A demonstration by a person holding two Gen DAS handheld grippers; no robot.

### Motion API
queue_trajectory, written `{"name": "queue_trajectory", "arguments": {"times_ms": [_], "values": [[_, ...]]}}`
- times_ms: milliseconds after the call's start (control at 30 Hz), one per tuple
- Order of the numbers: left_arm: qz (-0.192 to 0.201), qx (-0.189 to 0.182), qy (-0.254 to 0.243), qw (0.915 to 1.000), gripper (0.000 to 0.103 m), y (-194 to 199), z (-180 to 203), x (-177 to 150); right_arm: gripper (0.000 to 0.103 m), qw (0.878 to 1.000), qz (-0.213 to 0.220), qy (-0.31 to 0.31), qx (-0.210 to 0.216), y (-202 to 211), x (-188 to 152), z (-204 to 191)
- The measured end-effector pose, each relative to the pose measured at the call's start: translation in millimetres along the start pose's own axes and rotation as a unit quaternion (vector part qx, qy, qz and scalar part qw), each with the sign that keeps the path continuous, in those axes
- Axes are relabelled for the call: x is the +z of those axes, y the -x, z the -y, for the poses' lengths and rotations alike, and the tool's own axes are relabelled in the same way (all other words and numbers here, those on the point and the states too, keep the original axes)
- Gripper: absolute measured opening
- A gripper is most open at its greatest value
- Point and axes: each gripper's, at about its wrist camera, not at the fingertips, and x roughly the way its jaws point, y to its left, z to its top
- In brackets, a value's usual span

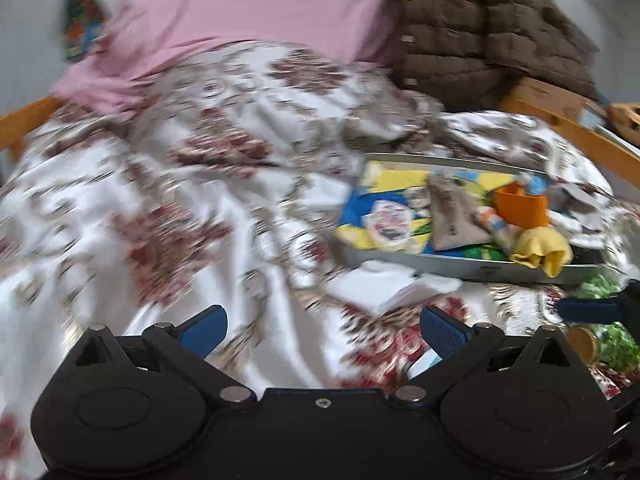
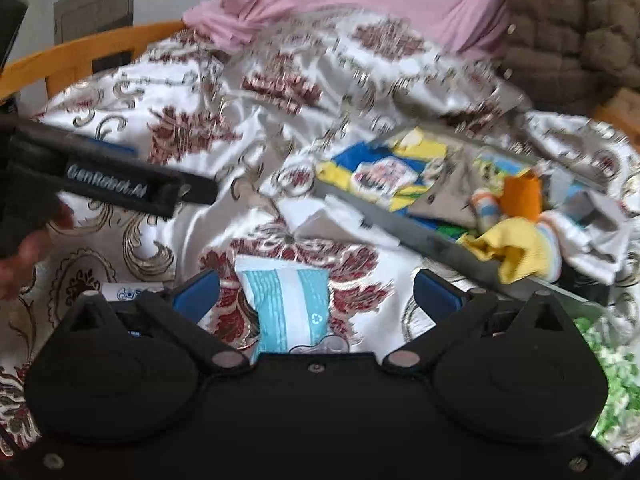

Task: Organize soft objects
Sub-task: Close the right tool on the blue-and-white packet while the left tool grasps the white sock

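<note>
Socks (image 1: 536, 248) lying heaped in tray (image 1: 472, 268), right of frame, on bed | left gripper (image 1: 324, 330) gaping wide, empty | right gripper (image 2: 316, 294) gaping wide, empty, hovering over blue packet (image 2: 286, 304)

1. Soft, even daylight is filling both views; no hard shadows are showing.
2. Motion blur is smearing the bedspread (image 1: 168, 184) pattern, worst across the left wrist view.
3. The satin is throwing pale glare along its folds.
4. Fisheye distortion is bending the bed frame (image 2: 92, 50) and darkening the corners.
5. The tray (image 1: 472, 268) contents are reading soft, with edges not crisp.
</note>
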Motion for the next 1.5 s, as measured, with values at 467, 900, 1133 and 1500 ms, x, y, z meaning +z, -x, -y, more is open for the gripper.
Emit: {"name": "queue_trajectory", "arguments": {"times_ms": [467,900,1133,1500], "values": [[-0.059,-0.149,-0.164,0.9732,0.094,-92,21,32,0.083,0.997,-0.069,-0.003,0.038,-46,3,5],[-0.128,-0.173,-0.152,0.9647,0.049,-125,35,34,0.052,0.993,-0.107,-0.005,0.050,-63,-2,-1],[-0.139,-0.150,-0.153,0.9668,0.002,-126,44,33,0.035,0.993,-0.107,-0.018,0.040,-65,-8,2],[-0.116,-0.104,-0.161,0.9746,0.000,-92,50,53,0.026,0.996,-0.064,-0.040,0.049,-44,-10,12]]}}
